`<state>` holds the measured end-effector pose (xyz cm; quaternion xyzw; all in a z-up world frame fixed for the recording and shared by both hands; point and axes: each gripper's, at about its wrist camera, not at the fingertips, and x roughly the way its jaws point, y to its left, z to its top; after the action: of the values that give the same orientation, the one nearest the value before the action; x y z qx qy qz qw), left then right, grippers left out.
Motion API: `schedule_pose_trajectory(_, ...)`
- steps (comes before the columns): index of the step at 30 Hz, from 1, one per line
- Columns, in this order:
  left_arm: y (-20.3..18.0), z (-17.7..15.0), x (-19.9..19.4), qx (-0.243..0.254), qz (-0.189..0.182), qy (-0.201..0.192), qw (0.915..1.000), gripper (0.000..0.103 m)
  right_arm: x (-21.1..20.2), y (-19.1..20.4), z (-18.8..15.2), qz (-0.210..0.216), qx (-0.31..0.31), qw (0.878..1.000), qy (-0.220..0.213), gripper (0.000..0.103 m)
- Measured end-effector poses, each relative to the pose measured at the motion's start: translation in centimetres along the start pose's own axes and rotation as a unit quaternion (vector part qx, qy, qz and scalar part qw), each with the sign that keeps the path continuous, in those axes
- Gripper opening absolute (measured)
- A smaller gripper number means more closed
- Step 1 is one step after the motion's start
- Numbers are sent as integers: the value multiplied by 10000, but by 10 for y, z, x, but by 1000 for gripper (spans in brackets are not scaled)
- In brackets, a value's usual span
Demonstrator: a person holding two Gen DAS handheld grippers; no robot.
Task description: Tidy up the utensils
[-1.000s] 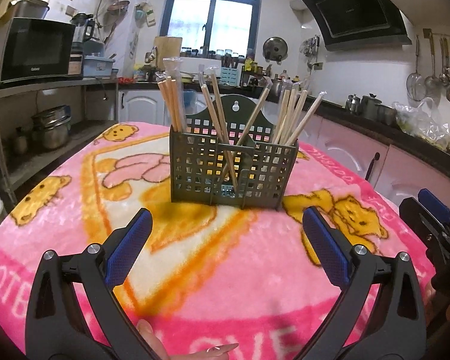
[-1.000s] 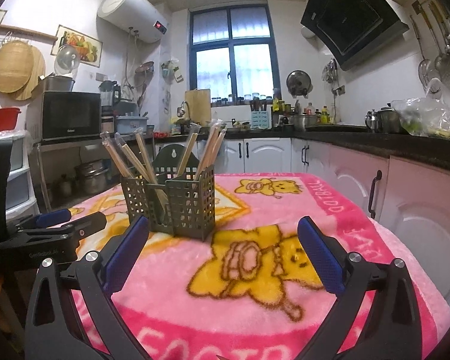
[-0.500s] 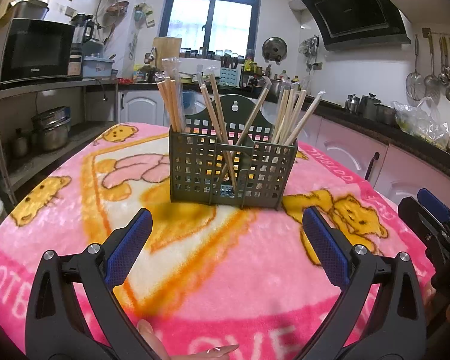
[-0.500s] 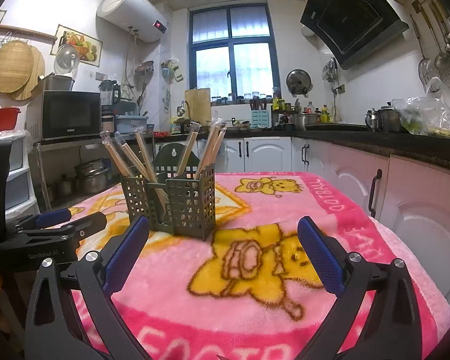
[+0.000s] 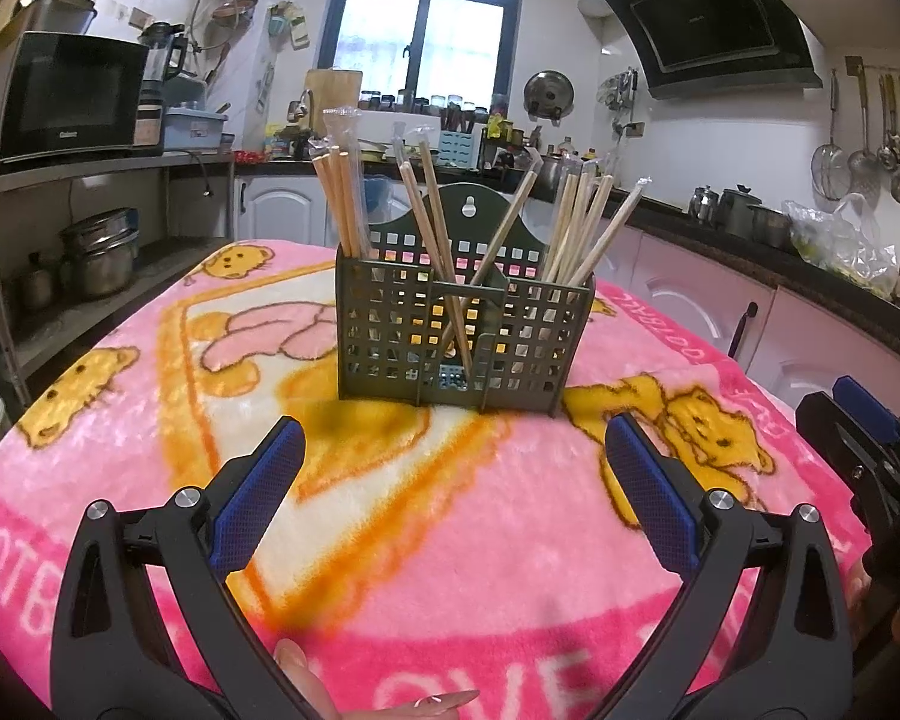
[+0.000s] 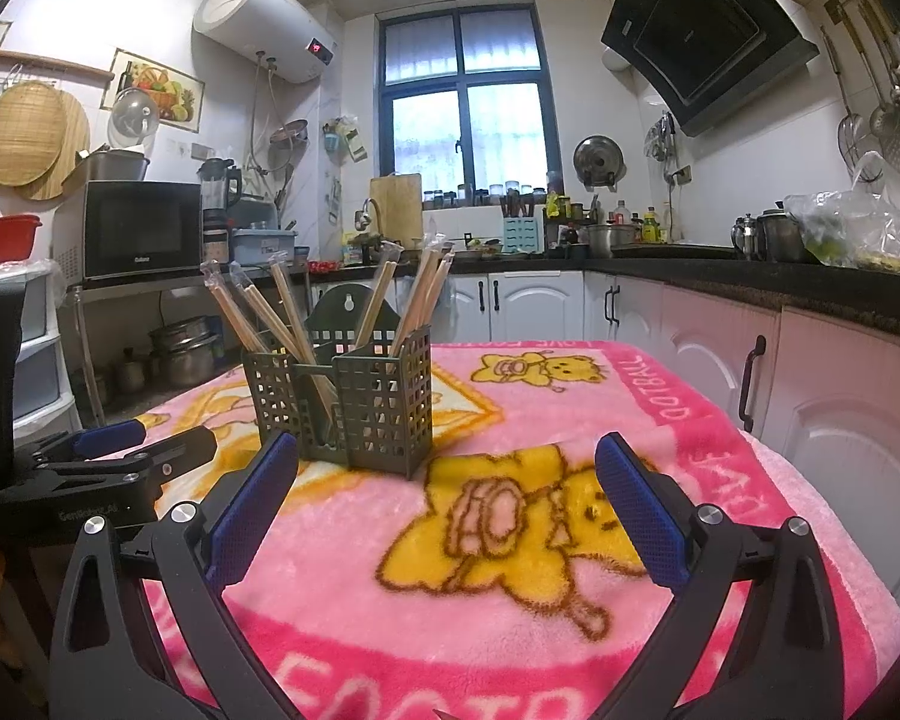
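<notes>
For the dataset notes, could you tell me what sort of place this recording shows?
Most likely a home kitchen: a range hood, a microwave and ladles hanging on the wall surround the blanket-covered table.

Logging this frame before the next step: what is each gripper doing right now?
Left gripper: open, holding nothing, short of the utensil holder.
Right gripper: open, holding nothing, above the pink blanket.
</notes>
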<state>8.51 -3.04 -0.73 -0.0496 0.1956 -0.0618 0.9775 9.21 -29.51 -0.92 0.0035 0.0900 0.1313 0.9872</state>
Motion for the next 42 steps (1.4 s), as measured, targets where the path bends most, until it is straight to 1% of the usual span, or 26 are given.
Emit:
schedule_pose_trajectory(17, 2, -1, 2, -61, -14, 45, 10000, 92, -1, 1, 0, -4, -6, 10000, 3, 97)
schedule_pose_trajectory(29, 3, -3, 7, -101, -82, 216, 9997, 92, 0, 2, 0, 12, 21, 10000, 60, 97)
schedule_pose_trajectory(32, 2, -3, 9, -89, -33, 263, 9996, 92, -1, 5, 0, -10, 49, 10000, 13, 97)
schedule_pose_trajectory(35, 2, -4, 12, -97, -70, 333, 9994, 92, -2, 5, 0, -42, 55, 10000, -39, 97)
schedule_pose_trajectory(39, 2, -4, 12, -84, -98, 358, 9993, 92, 0, 0, 0, -76, 112, 9999, -3, 97)
schedule_pose_trajectory(42, 6, -1, 11, -202, -131, 340, 9991, 92, 4, -5, 0, -58, 176, 9998, 121, 96)
